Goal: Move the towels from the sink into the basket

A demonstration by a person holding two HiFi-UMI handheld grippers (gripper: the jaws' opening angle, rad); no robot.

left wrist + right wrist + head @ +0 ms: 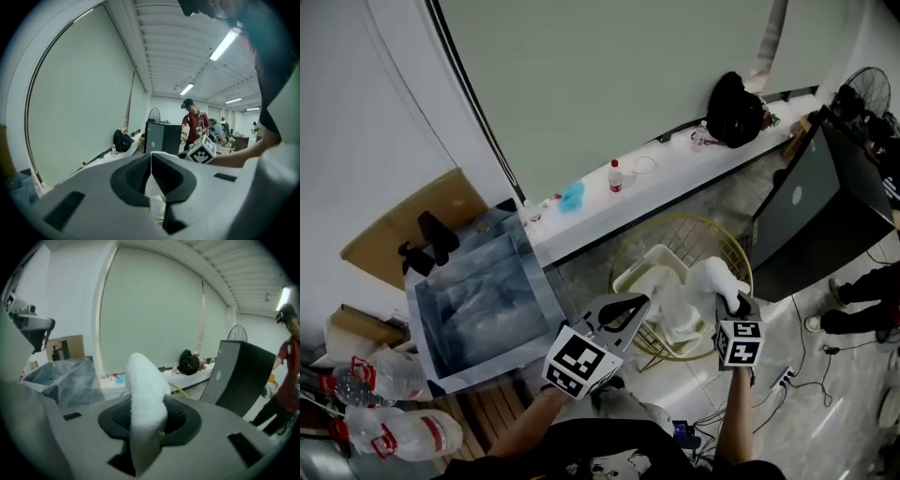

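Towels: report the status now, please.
Left gripper and right gripper each shut on white towel. Towel over wire basket. Nothing blocks the drop.

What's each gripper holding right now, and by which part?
Right gripper clamps a white towel by a bunched fold. Left gripper seems to pinch a thin white cloth edge.

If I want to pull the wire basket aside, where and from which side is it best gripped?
Probably the far rim of the basket, from above, one jaw inside and one outside: the thin hoop is bare there, while towels cover the near side.
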